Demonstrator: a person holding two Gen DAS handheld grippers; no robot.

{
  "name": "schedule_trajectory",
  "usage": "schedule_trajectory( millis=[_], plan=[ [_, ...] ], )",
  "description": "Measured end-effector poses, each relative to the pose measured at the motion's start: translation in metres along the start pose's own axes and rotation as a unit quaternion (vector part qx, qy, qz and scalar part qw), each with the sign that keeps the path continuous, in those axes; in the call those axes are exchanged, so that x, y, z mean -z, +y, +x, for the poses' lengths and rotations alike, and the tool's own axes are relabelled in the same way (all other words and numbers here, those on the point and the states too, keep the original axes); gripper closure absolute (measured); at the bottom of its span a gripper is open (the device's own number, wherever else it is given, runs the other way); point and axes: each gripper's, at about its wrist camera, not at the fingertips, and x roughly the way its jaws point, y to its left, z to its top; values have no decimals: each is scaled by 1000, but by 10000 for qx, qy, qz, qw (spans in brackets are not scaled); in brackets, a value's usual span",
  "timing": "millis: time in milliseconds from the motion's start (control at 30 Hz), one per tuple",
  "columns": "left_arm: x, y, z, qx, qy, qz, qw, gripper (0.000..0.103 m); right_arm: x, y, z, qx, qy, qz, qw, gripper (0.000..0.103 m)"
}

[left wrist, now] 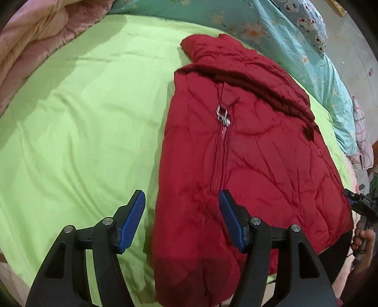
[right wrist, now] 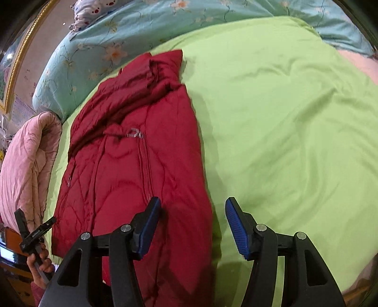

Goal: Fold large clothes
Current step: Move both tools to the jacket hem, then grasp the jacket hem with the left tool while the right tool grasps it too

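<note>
A dark red quilted jacket (left wrist: 248, 153) lies flat on a lime green bedsheet (left wrist: 82, 130), zipped, with a silver zipper pull (left wrist: 222, 115) on its chest. Its sides look folded in, making a long strip. It also shows in the right wrist view (right wrist: 132, 165). My left gripper (left wrist: 182, 207) is open and empty above the jacket's lower left edge. My right gripper (right wrist: 192, 212) is open and empty above the jacket's lower right edge. Each view shows the other gripper at its margin, the right gripper (left wrist: 361, 203) and the left gripper (right wrist: 33, 233), each held in a hand.
A turquoise floral quilt (left wrist: 271, 30) lies along the head of the bed, with a patterned pillow (left wrist: 309, 21) on it. A pink quilt (left wrist: 30, 47) is bunched at one side and shows in the right wrist view (right wrist: 26, 165). A gold-framed picture (right wrist: 14, 70) hangs on the wall.
</note>
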Motion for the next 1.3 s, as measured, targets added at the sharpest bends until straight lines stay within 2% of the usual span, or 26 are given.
schedule_trajectory(
  millis=[400, 633, 767, 967, 1200, 1300],
  plan=[
    [21, -8, -3, 333, 203, 170, 9991, 39, 21, 4, -4, -198, 257, -173, 9993, 44],
    [37, -7, 4, 549, 476, 96, 9973, 39, 40, 11, -10, -405, 322, -368, 9980, 43],
    [43, -13, 6, 592, 538, 229, 9965, 30, 47, 23, -9, -504, 416, -582, 9962, 43],
    [47, -14, 10, 672, 566, 222, 9959, 30, 48, 23, -6, -605, 400, -606, 9955, 49],
    [51, -17, 11, 791, 540, 377, 9947, 30, 51, 26, -7, -538, 432, -813, 9943, 65],
    [53, -18, 10, 781, 518, 477, 9945, 32, 50, 26, -7, -615, 393, -790, 9942, 67]
  ],
)
